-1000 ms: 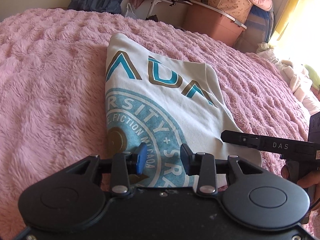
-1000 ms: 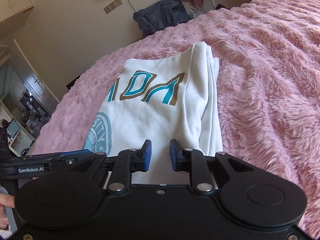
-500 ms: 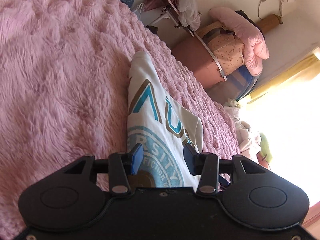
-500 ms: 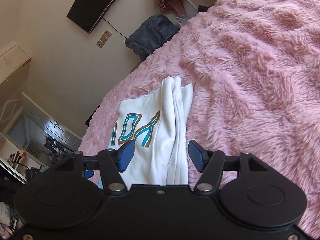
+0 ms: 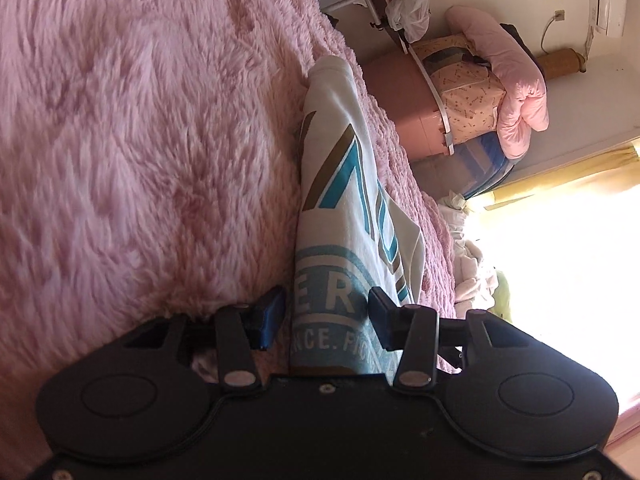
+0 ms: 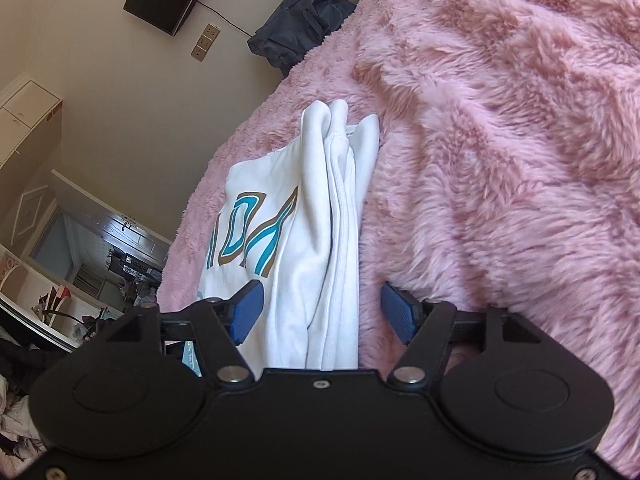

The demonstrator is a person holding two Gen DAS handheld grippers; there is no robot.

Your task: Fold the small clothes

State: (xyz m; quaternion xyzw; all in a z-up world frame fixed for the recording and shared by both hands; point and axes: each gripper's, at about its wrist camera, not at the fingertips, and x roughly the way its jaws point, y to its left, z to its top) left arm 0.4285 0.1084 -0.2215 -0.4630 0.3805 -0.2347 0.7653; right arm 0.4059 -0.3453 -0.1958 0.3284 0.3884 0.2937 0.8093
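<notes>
Shirt, white with teal and brown lettering, lies folded on the pink furry bed. Going left to right, we see our left tool with its blue pads spread apart, one on each side of the shirt's left edge, not clamping it. Our right tool is likewise spread wide, straddling the stacked folded layers at the shirt's right edge, with its right pad over the bed's fur.
</notes>
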